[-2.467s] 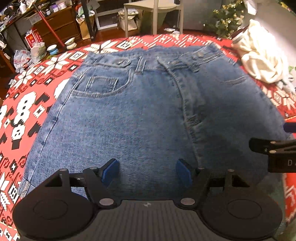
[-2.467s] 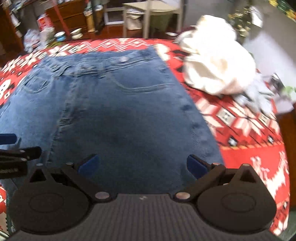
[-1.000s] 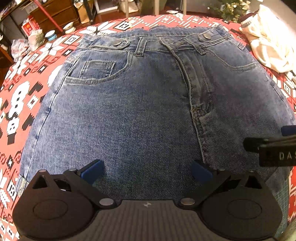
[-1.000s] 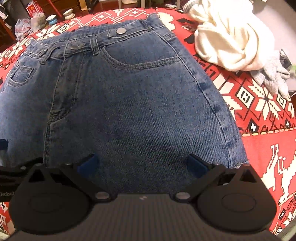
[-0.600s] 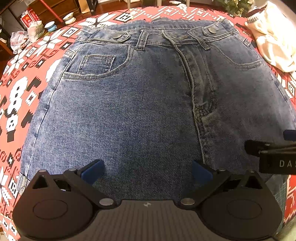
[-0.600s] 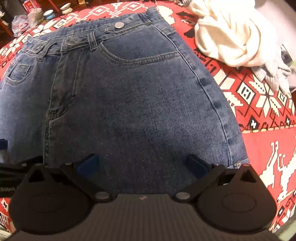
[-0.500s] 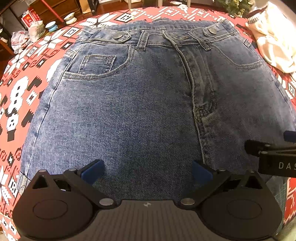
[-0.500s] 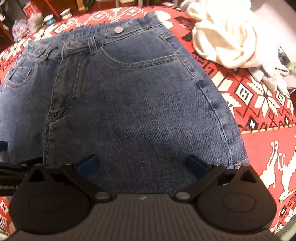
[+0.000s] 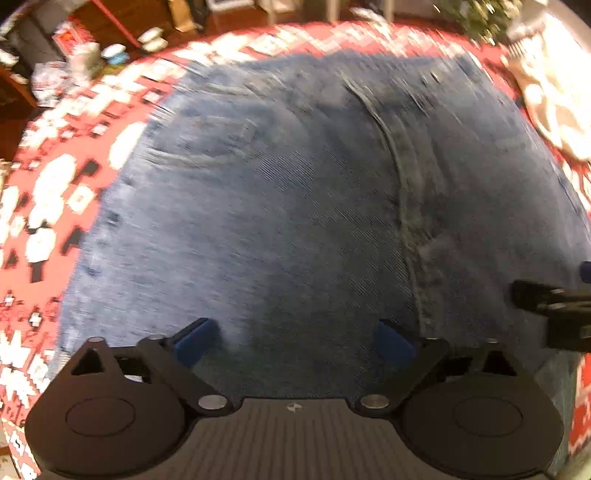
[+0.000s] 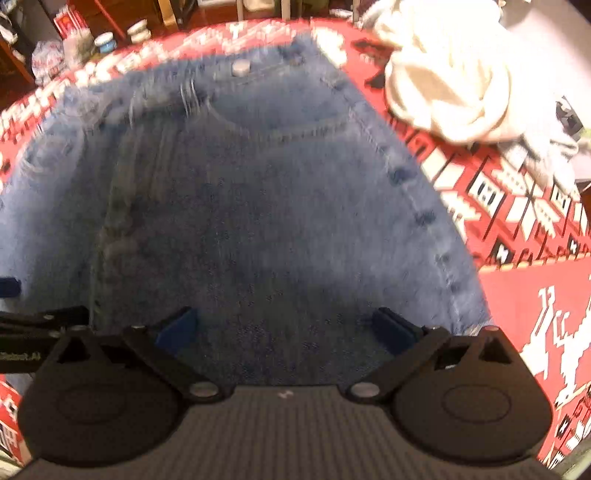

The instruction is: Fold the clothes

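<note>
Our left tool (image 9: 293, 341), a black two-finger device with blue pads (image 9: 192, 339), points steeply down over the near hem of the blue denim garment (image 9: 295, 206). Its jaws stand wide apart and have just been closing a little, with only flat denim lying below the gap and nothing pinched that we can see. Our right tool (image 10: 288, 328), built the same way with blue pads (image 10: 176, 329), also stands spread wide over the near hem, closer to the garment's right edge; its pads do not press on the cloth.

Each tool shows at the edge of the other's view, so the two sit side by side along the same hem.

Beyond the tools, the denim garment lies spread flat on the table, which is covered by a red cloth with white and black geometric patterns (image 10: 532, 302). The fly seam runs up the middle, curved pockets sit to either side, and the waistband with a round metal button (image 10: 241, 67) lies at the far end. Both views are blurred, so we cannot be sure whether this is a skirt or folded jeans.

Farther right, a crumpled cream-white garment (image 10: 447, 77) rests on the red cloth beside the waistband corner, with a small grey piece of fabric (image 10: 550, 151) near it.

Past the table's far edge, dark wooden furniture (image 9: 122, 18) and small bowls (image 9: 151, 37) stand on the floor.
</note>
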The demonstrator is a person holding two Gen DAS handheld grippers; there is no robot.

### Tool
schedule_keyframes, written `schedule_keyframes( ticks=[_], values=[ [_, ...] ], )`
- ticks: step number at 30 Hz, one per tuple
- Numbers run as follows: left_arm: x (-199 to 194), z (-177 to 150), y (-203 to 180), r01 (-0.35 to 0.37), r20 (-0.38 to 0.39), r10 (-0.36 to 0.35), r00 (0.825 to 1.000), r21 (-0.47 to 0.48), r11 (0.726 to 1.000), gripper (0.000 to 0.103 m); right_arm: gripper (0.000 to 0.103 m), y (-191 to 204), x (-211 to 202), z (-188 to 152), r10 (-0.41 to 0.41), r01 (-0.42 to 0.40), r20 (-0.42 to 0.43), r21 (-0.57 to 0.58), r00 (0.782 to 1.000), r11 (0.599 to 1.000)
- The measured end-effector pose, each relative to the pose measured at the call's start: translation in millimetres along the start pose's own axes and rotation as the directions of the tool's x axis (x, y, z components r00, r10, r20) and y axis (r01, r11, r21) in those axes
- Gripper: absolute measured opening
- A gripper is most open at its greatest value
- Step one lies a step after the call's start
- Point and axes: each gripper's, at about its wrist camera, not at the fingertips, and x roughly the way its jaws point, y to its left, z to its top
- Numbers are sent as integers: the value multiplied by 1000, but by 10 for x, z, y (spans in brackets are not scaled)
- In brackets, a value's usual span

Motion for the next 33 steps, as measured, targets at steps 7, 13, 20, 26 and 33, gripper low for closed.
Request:
schedule_keyframes(
  ticks=[7, 13, 20, 26, 33],
  values=[
    [-22, 257, 176, 53, 107, -49, 993, -34, 998, 82, 102, 30, -55, 431, 29, -22, 70, -97, 997, 995],
    [181, 473, 343, 80, 114, -75, 991, -36, 996, 78, 102, 61, 277, 607, 20, -16, 41, -110, 999, 994],
    [203, 256, 293, 65, 90, -65, 994, 9, 998, 92, 102, 117, 346, 338, -13, 16, 18, -160, 1000, 987],
    [112, -19, 242, 51, 74, -55, 996, 48, 998, 94, 102, 8, 273, 71, 2, -7, -35, -139, 999, 990],
    [57, -316, 296, 77, 25, -77, 997, 20, 997, 96, 102, -105, 176, -207, 11, -21, -80, -130, 997, 991]
  ],
)
